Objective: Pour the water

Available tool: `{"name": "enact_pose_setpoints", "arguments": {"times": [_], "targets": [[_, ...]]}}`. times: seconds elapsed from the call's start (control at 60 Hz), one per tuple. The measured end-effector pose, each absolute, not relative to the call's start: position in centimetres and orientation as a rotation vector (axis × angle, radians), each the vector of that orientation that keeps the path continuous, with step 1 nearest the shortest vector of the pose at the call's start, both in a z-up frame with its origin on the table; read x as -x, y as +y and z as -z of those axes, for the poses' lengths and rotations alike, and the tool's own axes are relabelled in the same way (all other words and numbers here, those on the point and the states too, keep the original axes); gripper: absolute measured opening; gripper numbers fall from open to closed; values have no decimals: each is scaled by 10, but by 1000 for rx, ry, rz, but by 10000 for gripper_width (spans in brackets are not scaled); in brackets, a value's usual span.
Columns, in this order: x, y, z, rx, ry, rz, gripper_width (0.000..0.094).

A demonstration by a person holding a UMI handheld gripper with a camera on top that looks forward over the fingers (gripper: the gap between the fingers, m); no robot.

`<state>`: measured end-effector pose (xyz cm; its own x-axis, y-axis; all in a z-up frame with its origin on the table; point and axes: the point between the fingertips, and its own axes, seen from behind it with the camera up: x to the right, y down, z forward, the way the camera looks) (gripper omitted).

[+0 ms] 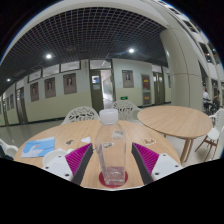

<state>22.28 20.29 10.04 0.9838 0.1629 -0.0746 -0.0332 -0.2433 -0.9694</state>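
Beige walls hung with framed pictures and lit by ceiling lights back a hall where a round wooden tabletop point(90, 150) carries, from the left, a blue-and-white paper point(39, 148) and a small white cup point(86, 141). Between the magenta pads point(77, 157) of the gripper point(112, 168) stands a tall clear glass point(112, 157), both fingers pressing its sides. Farther right sits a second round table point(175, 120), well apart.
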Motion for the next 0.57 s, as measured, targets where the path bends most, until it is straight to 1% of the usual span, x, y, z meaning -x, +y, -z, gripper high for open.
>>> {"name": "enact_pose_setpoints", "arguments": {"times": [0.083, 0.1, 0.15, 0.283, 0.417, 0.567], "targets": [[-224, 174, -115, 1797, -126, -212, 845], [-217, 155, -114, 1794, -133, -216, 846], [-213, 132, -120, 1788, -161, -230, 843], [-210, 70, -118, 1809, -189, -269, 847], [-196, 20, -96, 1833, -191, -330, 845], [-190, 5, -78, 1850, -174, -375, 847]]}}
